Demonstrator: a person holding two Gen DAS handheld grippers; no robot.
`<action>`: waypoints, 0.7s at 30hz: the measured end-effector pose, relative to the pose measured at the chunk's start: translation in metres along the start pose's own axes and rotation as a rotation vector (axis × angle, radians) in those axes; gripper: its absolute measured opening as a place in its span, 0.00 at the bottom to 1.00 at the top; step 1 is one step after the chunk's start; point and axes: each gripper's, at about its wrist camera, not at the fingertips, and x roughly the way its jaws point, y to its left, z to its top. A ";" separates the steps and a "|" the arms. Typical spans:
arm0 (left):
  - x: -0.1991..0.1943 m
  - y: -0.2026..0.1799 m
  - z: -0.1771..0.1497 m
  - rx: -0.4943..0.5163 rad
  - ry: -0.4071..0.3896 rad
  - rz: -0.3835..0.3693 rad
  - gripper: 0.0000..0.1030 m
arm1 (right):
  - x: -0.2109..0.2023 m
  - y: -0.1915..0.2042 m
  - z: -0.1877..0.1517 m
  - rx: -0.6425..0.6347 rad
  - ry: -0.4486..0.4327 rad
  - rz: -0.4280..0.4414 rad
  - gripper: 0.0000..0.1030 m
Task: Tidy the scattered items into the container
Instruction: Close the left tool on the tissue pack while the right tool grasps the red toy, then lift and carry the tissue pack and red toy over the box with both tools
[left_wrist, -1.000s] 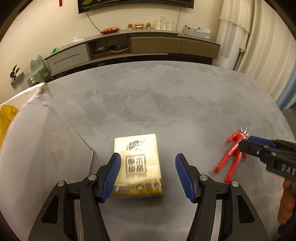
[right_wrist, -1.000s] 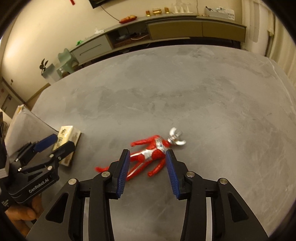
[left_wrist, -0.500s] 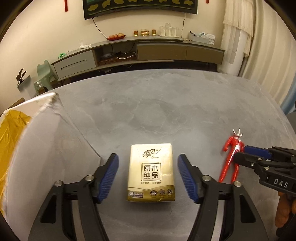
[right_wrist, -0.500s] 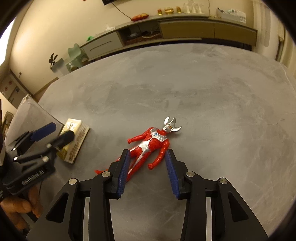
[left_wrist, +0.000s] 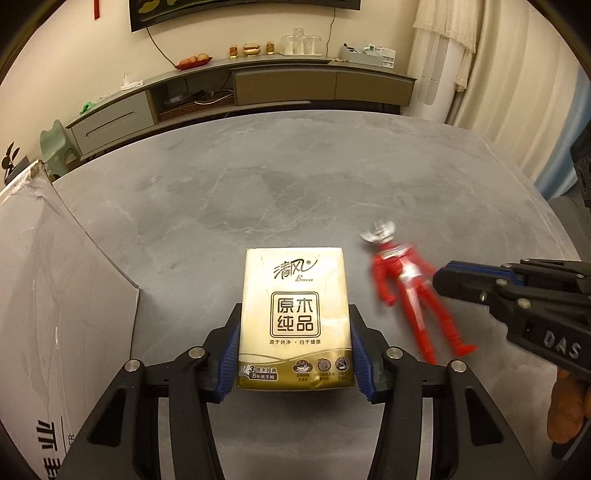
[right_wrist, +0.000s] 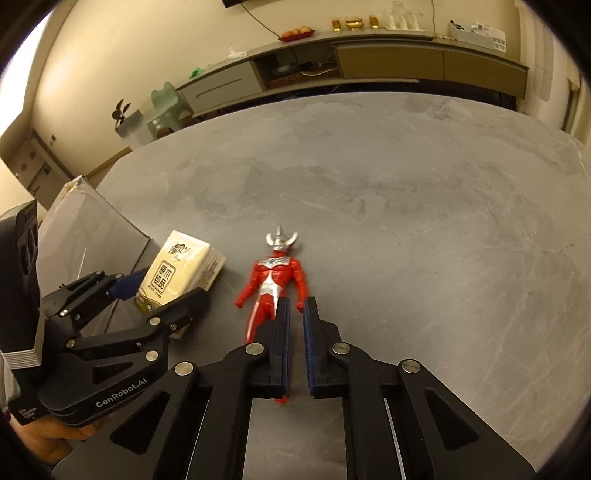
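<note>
Left gripper (left_wrist: 293, 354) clamped on the near end of a cream-and-gold pocket tissue pack (left_wrist: 295, 317), blue pads (left_wrist: 229, 350) pressed against both long sides, the pack's printed face up. Hard to say from either view whether the pack rests on the grey marbled tabletop (left_wrist: 295, 192) or hangs just above it. Cardboard box (left_wrist: 55, 295) just left of the pack, near the table's left edge, its white outer wall facing the gripper and the top corner torn.

Right gripper (right_wrist: 295, 343) narrowed around one leg of a red-and-silver Ultraman figure (right_wrist: 275, 280), pads touching or nearly touching that leg; contact cannot be confirmed. Figure lying face up on the tabletop, horned head toward the far edge, feet toward the near edge, just right of the tissue pack and apart from it. Blurred in the left wrist view. Fingers of a hand (right_wrist: 55, 432) wrapped under the left gripper's body.
</note>
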 end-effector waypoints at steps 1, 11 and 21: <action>-0.001 0.001 -0.001 -0.005 -0.001 -0.001 0.51 | 0.000 0.002 0.000 -0.009 -0.002 -0.003 0.09; -0.002 0.026 -0.005 -0.075 0.000 0.019 0.51 | 0.018 0.035 -0.018 -0.159 -0.007 -0.079 0.45; -0.041 0.022 0.002 -0.081 -0.081 -0.045 0.51 | -0.002 0.031 -0.020 -0.095 -0.006 -0.029 0.27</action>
